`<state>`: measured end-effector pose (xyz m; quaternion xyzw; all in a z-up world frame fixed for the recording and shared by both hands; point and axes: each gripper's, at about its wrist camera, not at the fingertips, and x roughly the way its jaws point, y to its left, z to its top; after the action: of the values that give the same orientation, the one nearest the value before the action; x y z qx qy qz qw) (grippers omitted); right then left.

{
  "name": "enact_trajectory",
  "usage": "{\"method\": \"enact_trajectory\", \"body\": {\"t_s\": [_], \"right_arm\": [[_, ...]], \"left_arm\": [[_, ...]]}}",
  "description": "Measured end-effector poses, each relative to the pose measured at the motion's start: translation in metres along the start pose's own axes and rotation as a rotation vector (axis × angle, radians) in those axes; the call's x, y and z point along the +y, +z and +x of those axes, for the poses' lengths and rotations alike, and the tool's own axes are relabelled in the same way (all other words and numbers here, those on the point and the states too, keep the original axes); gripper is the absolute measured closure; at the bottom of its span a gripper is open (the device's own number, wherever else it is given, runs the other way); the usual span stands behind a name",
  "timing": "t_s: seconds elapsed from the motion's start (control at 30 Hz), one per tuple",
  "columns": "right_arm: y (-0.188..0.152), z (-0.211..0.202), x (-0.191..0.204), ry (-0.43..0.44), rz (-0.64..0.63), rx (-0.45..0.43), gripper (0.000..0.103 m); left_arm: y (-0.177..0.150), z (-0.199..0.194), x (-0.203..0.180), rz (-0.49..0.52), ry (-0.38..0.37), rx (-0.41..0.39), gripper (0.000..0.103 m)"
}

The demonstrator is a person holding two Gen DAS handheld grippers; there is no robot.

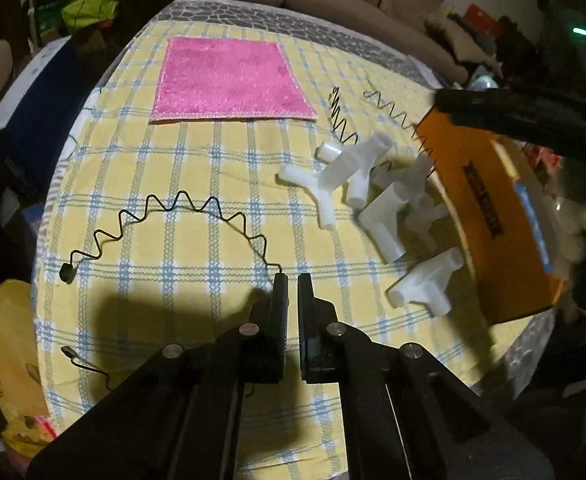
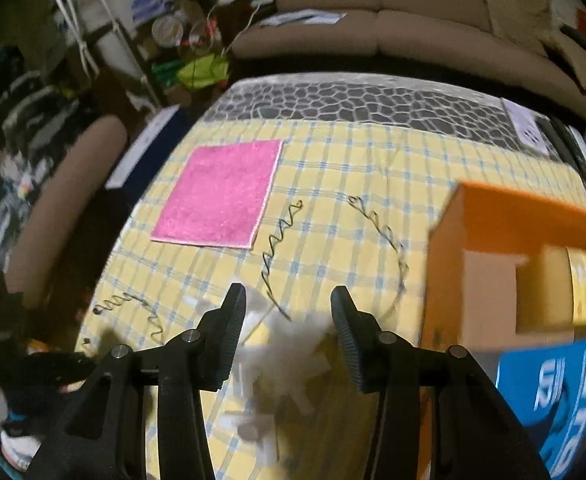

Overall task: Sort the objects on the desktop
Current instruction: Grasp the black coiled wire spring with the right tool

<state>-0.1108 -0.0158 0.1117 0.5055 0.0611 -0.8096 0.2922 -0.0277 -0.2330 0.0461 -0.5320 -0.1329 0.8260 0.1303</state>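
On the worktop [image 1: 197,240], covered with a yellow checked cloth, the things lie in groups from left to right. Near the left edge is a wavy black wire headband [image 1: 173,210], which arches from its small knob at the left to its other end just at the tip of the left gripper [image 1: 292,280]. The fingers of this gripper stand narrow, with only a thin gap, and the wire end touches the left finger or is caught there; I cannot tell if it is really held. A pink cloth [image 1: 229,80] lies flat toward the far edge. Further right two more wavy headbands [image 1: 343,116] lie close to a heap of white plastic connectors [image 1: 373,184], and the heap touches an orange box [image 1: 489,216] at the right edge. The right gripper [image 2: 289,300] hovers over this heap with its fingers wide and nothing between them; the white pieces are straight below and ahead of it, so I judge this hand the nearer one for them. In the right wrist view the connectors are blurred, so their long axes are hard to read. The inside of the box is only partly visible.
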Motion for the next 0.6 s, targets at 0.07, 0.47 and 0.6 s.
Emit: {"method": "enact_trajectory", "body": {"t_s": [0.07,0.47,0.6], "right_arm": [[0.014,0.022,0.0,0.02,0.025,0.052,0.057],[0.026,0.119,0.022,-0.109,-0.096,0.225,0.072],[0.023,0.125,0.028,-0.144,-0.143,0.216,0.079]], "left_arm": [[0.001,-0.004,0.003,-0.03,-0.036,-0.008,0.099],[0.008,0.002,0.019,-0.081,-0.004,0.001,0.098],[0.007,0.006,0.013,-0.037,0.043,0.009,0.083]]}}
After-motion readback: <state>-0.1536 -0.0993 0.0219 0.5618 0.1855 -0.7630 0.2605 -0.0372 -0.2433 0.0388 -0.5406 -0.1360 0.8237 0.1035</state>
